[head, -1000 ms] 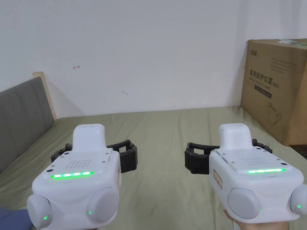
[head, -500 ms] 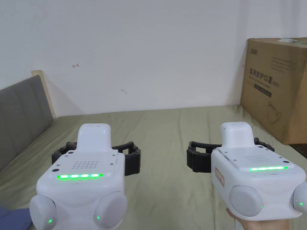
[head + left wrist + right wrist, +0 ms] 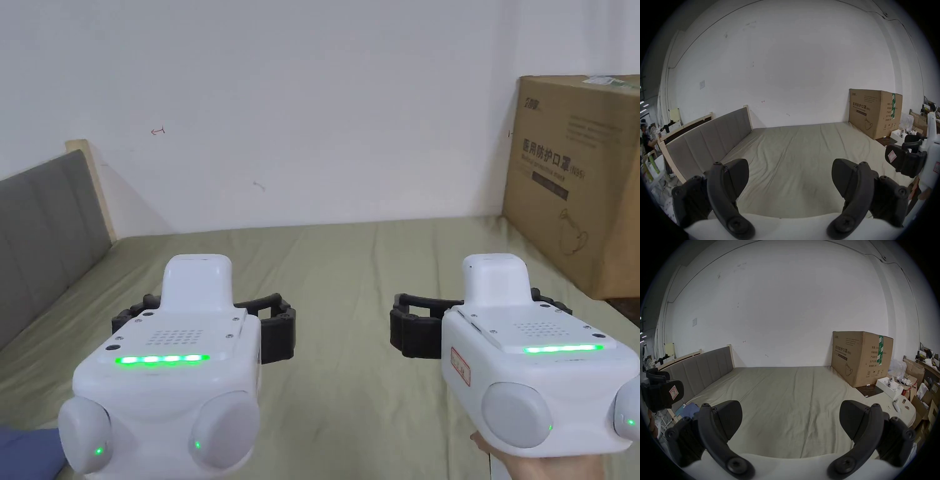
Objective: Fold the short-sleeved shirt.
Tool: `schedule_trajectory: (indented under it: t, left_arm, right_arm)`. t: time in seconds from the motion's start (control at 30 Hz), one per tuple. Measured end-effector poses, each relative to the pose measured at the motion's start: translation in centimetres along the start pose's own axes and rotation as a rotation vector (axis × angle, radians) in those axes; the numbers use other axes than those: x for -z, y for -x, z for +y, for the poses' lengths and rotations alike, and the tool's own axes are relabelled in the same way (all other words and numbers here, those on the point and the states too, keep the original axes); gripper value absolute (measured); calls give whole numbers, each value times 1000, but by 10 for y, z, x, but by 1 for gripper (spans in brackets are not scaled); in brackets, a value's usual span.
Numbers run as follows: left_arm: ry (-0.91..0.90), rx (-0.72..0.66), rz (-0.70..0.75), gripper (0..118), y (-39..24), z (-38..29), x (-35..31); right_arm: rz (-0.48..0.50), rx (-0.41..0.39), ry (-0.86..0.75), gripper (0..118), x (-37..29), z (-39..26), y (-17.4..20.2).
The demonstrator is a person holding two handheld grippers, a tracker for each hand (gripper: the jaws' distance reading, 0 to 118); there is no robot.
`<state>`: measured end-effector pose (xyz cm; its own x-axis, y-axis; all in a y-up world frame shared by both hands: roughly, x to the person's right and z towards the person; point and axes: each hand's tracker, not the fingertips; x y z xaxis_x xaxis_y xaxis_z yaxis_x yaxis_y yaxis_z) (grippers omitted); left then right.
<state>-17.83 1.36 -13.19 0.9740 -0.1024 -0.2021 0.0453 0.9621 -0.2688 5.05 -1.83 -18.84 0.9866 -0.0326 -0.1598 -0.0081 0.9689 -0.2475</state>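
While you hold the left white-and-black tool (image 3: 203,312) and right tool (image 3: 478,312) spread wide over the olive-sheeted bed (image 3: 337,387), no shirt lies on it. Blue cloth (image 3: 690,409) at the bed's left edge might be it. Expect soft, limp fabric; pinch the shoulders.

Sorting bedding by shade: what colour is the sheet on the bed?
The bed sheet is a plain pale olive green, clearest in the head view.

All 3 cams face wall (image 3: 312,94) across bed (image 3: 350,387).
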Motion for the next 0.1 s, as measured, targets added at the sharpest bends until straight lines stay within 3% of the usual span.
schedule_trajectory:
  t: [0.1]
  left_arm:
    - [-1,-11,-5,107,1,0,1]
  right_arm:
    - [5,2,3,117,0,0,1]
